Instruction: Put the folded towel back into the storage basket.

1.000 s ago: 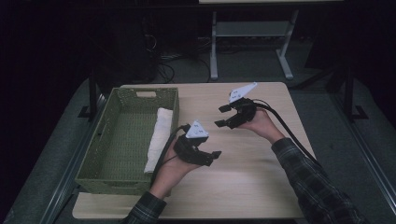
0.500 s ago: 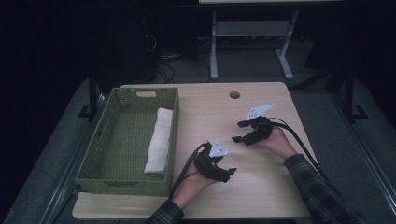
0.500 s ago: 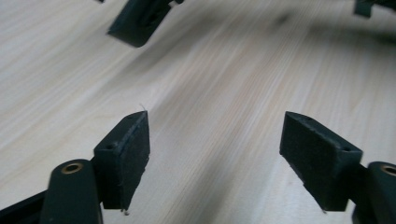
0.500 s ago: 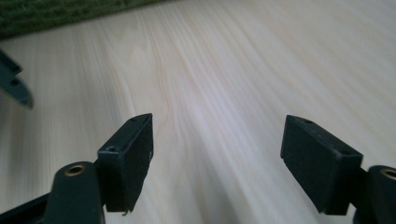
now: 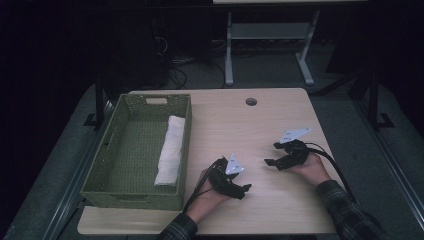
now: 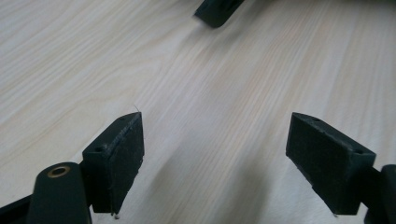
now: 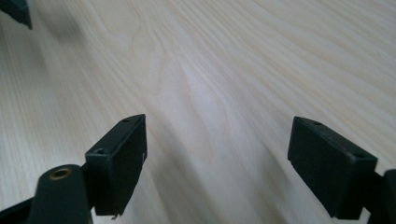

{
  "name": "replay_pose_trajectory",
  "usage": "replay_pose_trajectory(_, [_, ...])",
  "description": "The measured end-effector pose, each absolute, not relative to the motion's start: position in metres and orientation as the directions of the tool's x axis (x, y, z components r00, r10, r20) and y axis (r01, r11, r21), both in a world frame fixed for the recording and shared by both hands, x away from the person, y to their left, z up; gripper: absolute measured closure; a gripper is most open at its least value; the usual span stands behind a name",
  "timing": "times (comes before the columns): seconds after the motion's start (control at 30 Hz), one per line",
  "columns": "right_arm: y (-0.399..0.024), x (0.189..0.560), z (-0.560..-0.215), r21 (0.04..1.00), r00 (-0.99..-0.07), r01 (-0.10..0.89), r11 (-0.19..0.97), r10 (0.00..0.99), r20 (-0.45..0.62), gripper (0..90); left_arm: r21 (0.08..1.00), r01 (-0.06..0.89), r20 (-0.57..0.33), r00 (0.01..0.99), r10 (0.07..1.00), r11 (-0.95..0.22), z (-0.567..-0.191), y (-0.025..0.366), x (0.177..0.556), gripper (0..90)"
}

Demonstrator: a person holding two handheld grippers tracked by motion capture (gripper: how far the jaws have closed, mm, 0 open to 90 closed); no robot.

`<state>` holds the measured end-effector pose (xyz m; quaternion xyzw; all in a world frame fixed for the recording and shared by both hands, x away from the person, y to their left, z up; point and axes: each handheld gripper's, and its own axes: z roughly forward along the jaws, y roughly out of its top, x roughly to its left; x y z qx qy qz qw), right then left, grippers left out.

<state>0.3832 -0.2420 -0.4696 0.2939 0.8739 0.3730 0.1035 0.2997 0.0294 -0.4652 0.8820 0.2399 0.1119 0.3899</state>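
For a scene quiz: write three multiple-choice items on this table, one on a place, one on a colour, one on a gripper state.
1. Where does the rolled towel lie?
A. in the basket
B. on the bare table
C. on the floor

2. What colour is the basket?
A. red
B. green
C. blue

3. How do the left gripper jaws stand?
A. shut on the towel
B. shut empty
C. open, empty

Key: 1 A, it lies along the basket's right wall; 2 B, olive-green weave; 3 C, only table shows between them.
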Motion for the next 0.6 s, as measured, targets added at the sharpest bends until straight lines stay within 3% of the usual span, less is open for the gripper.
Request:
replay_pose_trajectory(0.27, [-0.252, 0.378, -0.482, 0.718, -0.794, 0.44, 0.538, 0.607, 0.032, 12.1, 0.708, 0.359, 0.006, 0.858, 0.513, -0.608, -0.476, 0.027, 0.301, 15.7])
replay_pose_trajectory(0.6, [-0.252, 0.378, -0.483, 0.719, -0.794, 0.443, 0.535, 0.607, 0.037, 10.4, 0.718, 0.355, -0.001, 0.86, 0.51, -0.598, -0.478, 0.029, 0.301, 14.1])
